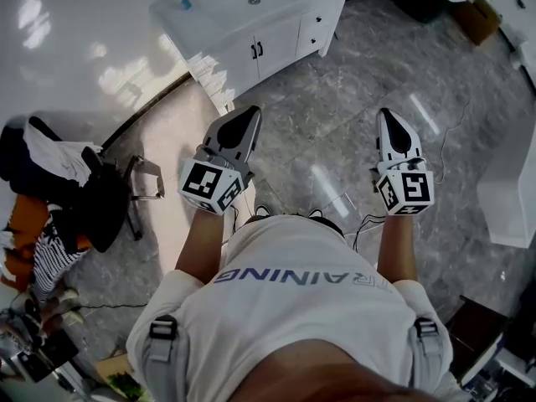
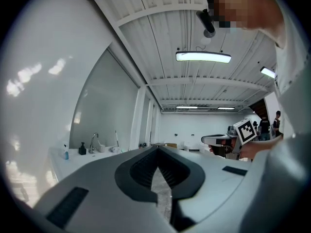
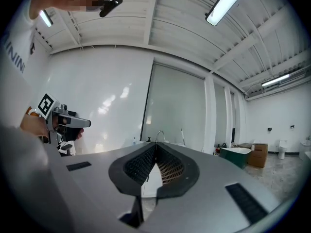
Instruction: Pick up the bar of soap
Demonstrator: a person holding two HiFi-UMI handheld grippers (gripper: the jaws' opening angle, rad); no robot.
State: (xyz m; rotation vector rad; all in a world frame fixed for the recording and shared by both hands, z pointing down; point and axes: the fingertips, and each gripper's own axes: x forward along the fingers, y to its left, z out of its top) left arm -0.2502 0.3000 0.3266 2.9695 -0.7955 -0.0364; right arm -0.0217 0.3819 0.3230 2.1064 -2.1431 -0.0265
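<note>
No bar of soap can be made out in any view. Both grippers are held at waist height over the grey marble floor, pointing toward a white vanity cabinet (image 1: 251, 36). My left gripper (image 1: 249, 110) is shut with nothing between its fingers, and its tips meet in the left gripper view (image 2: 158, 148). My right gripper (image 1: 386, 113) is likewise shut and empty, its ribbed pads closed together (image 3: 156, 144). The vanity top carries a faucet (image 2: 93, 140), a dark pump bottle (image 2: 82, 149) and a small blue bottle (image 2: 65, 154).
A chair piled with clothes (image 1: 79, 182) stands at the left. A white fixture (image 1: 512, 182) lines the right side, and a cardboard box (image 1: 477, 15) sits far right. A green tub (image 3: 238, 156) shows past the vanity. Cables lie on the floor near the feet.
</note>
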